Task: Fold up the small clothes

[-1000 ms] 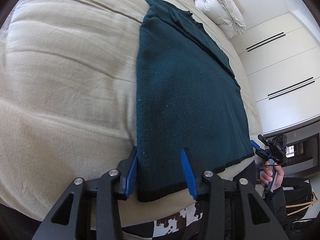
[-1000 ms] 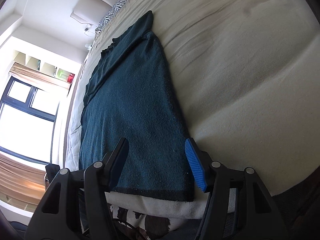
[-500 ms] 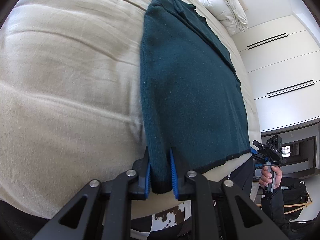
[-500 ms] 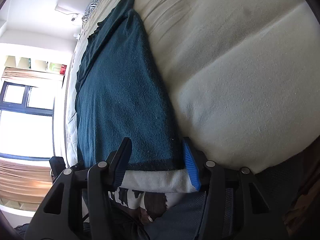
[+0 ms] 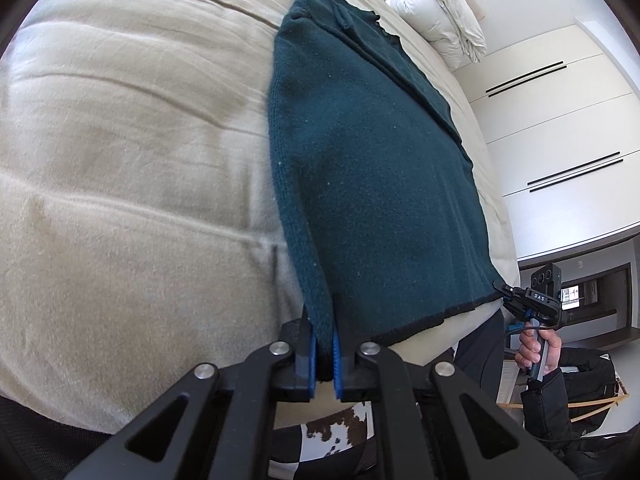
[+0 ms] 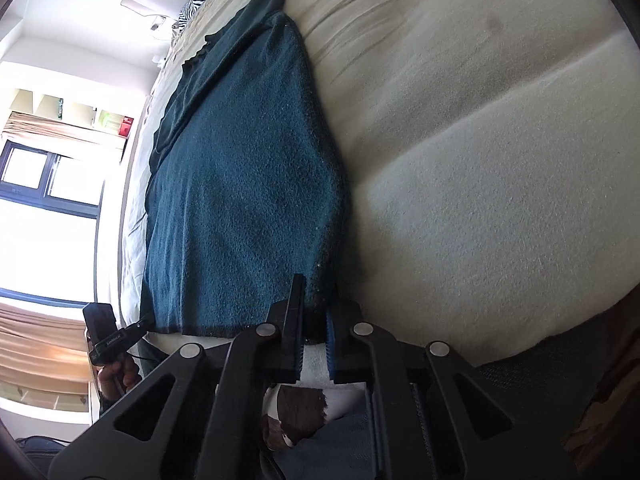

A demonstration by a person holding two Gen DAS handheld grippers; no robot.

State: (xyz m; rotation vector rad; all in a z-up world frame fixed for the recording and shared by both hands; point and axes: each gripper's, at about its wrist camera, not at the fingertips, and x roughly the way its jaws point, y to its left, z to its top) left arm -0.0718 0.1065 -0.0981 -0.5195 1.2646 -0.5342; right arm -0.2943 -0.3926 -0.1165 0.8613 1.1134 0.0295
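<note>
A dark teal knitted sweater [image 5: 372,168] lies flat along a beige bed [image 5: 120,160], its black-edged hem at the near bed edge. My left gripper [image 5: 323,354] is shut on the hem's left corner. In the right wrist view the same sweater [image 6: 244,184] runs away from me, and my right gripper [image 6: 313,338] is shut on the hem's right corner. The right gripper also shows in the left wrist view [image 5: 532,304], held in a hand at the hem's far corner. The left gripper shows in the right wrist view [image 6: 108,340].
A white folded duvet [image 5: 436,12] lies at the bed's far end. White cupboards [image 5: 560,128] stand to the right. A window [image 6: 44,188] is on the left side. A cowhide-pattern rug [image 5: 340,436] lies below the bed edge.
Both grippers moved in onto the hem corners and closed on them; a second ago both were open around the hem.
</note>
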